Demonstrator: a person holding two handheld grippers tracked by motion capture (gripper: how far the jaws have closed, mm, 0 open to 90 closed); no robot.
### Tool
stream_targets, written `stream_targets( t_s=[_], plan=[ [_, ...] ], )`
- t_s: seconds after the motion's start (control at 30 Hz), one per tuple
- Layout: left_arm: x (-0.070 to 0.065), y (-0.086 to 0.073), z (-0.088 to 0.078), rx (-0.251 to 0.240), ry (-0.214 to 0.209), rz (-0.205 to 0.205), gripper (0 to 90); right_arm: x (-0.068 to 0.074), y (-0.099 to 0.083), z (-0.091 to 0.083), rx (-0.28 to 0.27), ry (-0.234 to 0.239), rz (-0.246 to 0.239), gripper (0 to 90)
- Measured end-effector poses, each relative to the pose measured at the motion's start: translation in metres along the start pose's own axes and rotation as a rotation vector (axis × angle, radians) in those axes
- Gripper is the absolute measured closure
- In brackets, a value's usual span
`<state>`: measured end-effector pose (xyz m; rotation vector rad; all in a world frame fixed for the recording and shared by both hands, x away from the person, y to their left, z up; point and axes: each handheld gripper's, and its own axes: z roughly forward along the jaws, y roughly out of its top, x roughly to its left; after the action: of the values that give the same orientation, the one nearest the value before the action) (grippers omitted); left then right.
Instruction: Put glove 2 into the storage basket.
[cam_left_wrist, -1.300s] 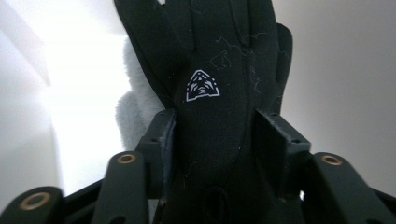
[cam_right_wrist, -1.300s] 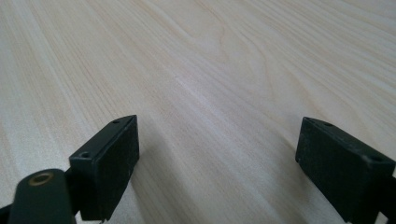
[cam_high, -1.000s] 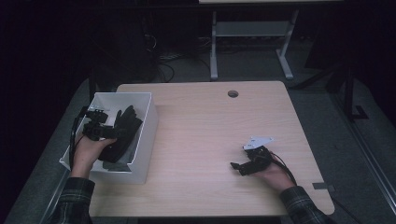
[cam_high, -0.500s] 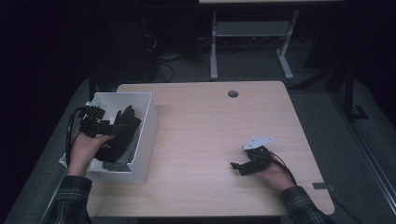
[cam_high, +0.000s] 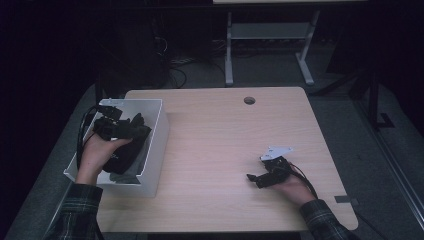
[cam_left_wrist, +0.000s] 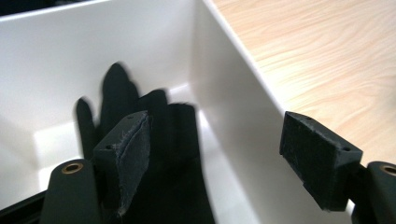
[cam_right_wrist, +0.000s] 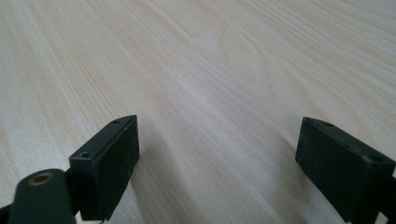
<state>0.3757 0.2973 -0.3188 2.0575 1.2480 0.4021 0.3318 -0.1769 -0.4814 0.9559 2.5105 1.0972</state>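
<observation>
A white bin (cam_high: 161, 131) stands at the table's left edge with black gloves (cam_high: 121, 156) lying in it. My left gripper (cam_high: 141, 131) hovers over the bin, held by a hand. Its jaws have just been opening and stand wide apart with nothing pressed between them. In the left gripper view the left gripper (cam_left_wrist: 215, 140) looks down at a black glove (cam_left_wrist: 173, 140) on the bin floor beside the bin's white wall (cam_left_wrist: 224, 107). My right gripper (cam_high: 255, 178) rests low on the wooden table (cam_high: 220, 140) at the front right. The right gripper (cam_right_wrist: 217, 154) is open over bare wood (cam_right_wrist: 210, 60).
A round cable hole (cam_high: 249, 100) sits near the table's far edge. Behind the table stands a metal desk frame (cam_high: 265, 35) with cables on the dark floor. A small strip of tape (cam_high: 345, 199) marks the front right corner.
The left hand has lifted its gripper up from the gloves and a little toward the back of the bin. The right hand has stayed put.
</observation>
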Motion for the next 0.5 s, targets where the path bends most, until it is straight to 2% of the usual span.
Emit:
stream_targets(
  t_s=[0.23,0.5],
  plan=[
    [-0.022,0.012,0.002,-0.024,-0.064,0.038,24.2,0.0,0.0,0.0,0.0,0.0,0.001,13.4],
    [-0.052,0.022,0.011,-0.02,-0.136,0.093,24.2,0.0,0.0,0.0,-0.001,0.0,0.0,13.4]
  ],
)
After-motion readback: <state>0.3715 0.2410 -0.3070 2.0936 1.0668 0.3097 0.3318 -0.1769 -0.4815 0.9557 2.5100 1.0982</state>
